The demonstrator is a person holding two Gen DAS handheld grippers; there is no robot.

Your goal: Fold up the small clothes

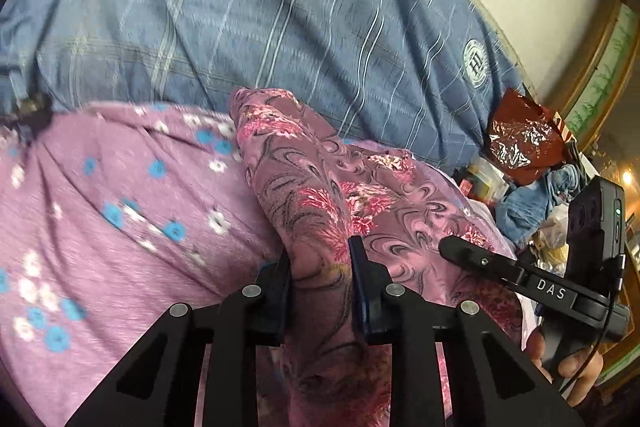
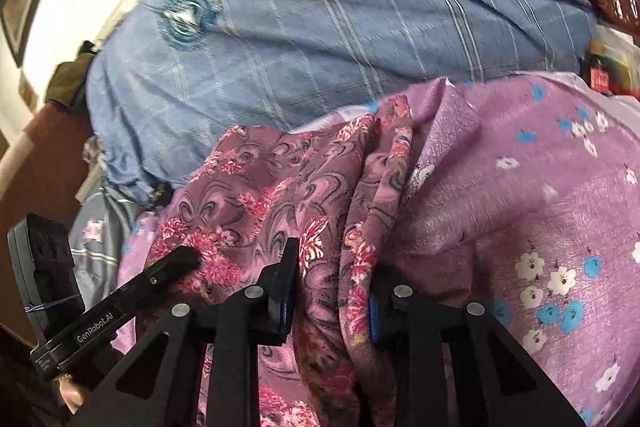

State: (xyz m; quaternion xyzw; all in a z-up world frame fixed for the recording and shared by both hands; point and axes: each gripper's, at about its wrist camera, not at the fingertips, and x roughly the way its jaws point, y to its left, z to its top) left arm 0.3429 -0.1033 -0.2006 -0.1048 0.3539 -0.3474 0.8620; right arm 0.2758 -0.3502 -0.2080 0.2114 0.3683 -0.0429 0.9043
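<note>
Left gripper (image 1: 320, 267) clamped on bunched fold of floral garment (image 1: 316, 187); right gripper (image 2: 334, 283) likewise pinches gathered ridge of same garment (image 2: 256, 195). Garment draped over lilac flowered sheet (image 1: 120, 187), near bed's front edge, blue striped quilt (image 1: 280, 27) behind. Fabric thin, limp, light; likely slides and sags, holds no shape. Best hold: hem or corner edges, both grips well apart, cloth kept taut. Bunched grips risk uneven fold.

Mauve floral garment (image 1: 320, 187), lilac flowered sheet (image 1: 120, 195), blue striped quilt (image 1: 280, 27)
</note>
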